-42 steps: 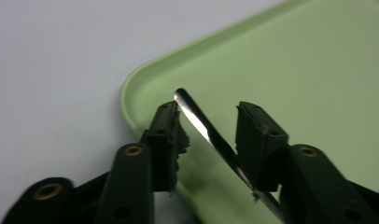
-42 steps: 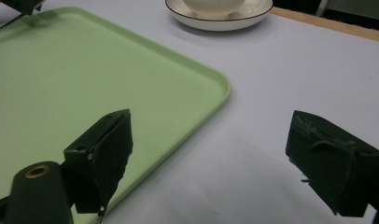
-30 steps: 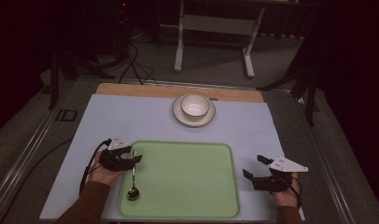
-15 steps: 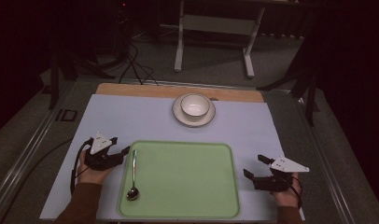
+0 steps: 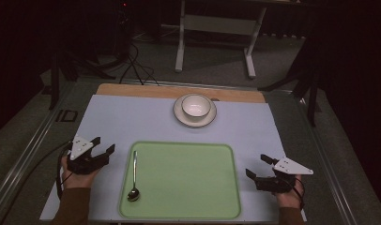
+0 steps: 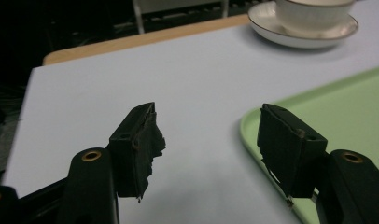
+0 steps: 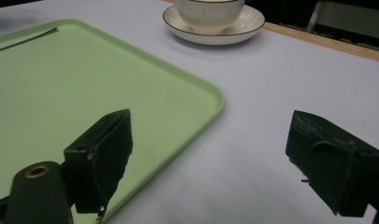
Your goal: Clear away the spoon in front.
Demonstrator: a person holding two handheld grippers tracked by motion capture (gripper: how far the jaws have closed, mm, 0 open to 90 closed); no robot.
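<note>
The left gripper (image 5: 102,146) has drawn back off the green tray (image 5: 188,183), jaws spread and empty, leaving the spoon (image 5: 133,176) along the tray's left edge, while the right gripper (image 5: 258,167) stays spread beside it.

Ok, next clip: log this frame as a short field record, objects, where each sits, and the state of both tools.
surface: pale mat on a table
tray: green tray, near edge of the mat, centre
spoon: spoon lying in the tray along its left side, bowl end toward the person
cup: white cup standing on a saucer, beyond the tray
left tool: left tool open, holding nothing, left of the tray
right tool: right tool open, holding nothing, right of the tray
</note>
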